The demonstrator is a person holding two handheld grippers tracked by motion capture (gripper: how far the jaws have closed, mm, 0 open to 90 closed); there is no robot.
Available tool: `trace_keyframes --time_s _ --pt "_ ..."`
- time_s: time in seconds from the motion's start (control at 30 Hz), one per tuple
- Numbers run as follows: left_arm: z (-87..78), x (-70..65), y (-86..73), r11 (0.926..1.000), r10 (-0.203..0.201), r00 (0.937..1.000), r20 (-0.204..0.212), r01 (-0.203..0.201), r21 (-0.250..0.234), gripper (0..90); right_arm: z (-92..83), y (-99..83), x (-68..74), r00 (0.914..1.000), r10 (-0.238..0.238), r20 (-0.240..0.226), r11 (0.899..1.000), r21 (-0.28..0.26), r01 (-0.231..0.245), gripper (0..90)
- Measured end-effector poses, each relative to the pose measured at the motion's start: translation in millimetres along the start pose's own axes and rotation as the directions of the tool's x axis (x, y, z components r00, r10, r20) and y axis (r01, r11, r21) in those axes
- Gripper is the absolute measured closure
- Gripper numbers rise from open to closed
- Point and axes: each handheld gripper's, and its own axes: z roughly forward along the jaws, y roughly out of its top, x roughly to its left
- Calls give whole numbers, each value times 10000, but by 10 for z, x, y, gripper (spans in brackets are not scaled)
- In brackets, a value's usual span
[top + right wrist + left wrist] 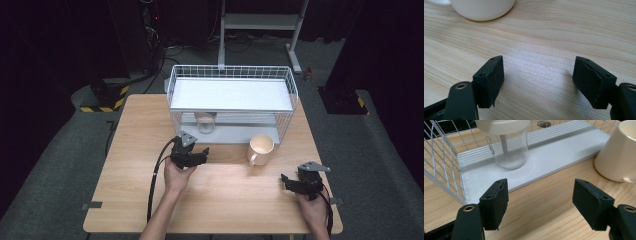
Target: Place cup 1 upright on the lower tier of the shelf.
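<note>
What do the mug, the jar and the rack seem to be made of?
Mug: probably glazed ceramic; cream, smooth, faintly shiny. Jar: clear glass or plastic; the shelf shows through it. Rack: white coated wire, likely metal; thin grid bars.

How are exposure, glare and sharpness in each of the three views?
High view: dark surroundings, lit light wooden table, soft overall. Left gripper view: sharp, clear glass jar and cream ceramic mug evenly lit. Right gripper view: pale sheen on the wood between black jaws.
</note>
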Motion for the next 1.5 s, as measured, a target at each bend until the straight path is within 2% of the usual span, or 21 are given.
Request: trace_keyframes --time_s 0.1,0.17,0.47,0.7,0.93,1.3,1.5 --pt "-35 5 -30 10000 -17 10000 -6 17 -81 291 0 0 0 10000 -4 1 10000 -1 4 254" --pt "-59 10 -64 9999 81 9998 -167 -82 -60 291 1 0 -1 10000 -15 -4 10000 -5 15 254" --pt "-172 44 -199 9997 -238 9997 -96 237 -85 289 0 0 0 10000 -4 2 10000 0 4 254" --pt "-233 47 -287 9987 -481 9986 -203 477 -188 289 1 0 0 10000 -14 -4 10000 -4 14 254" --pt "-321 39 -390 9989 -450 9987 -228 448 -109 288 0 0 0 10000 -4 3 10000 0 4 254" --pt "-387 78 -536 9970 -774 9965 -318 771 -110 287 0 0 0 10000 -12 -5 10000 -1 12 254" --pt "-378 70 -621 9975 -697 9967 -423 701 71 285 0 0 0 10000 -2 3 10000 1 2 254"
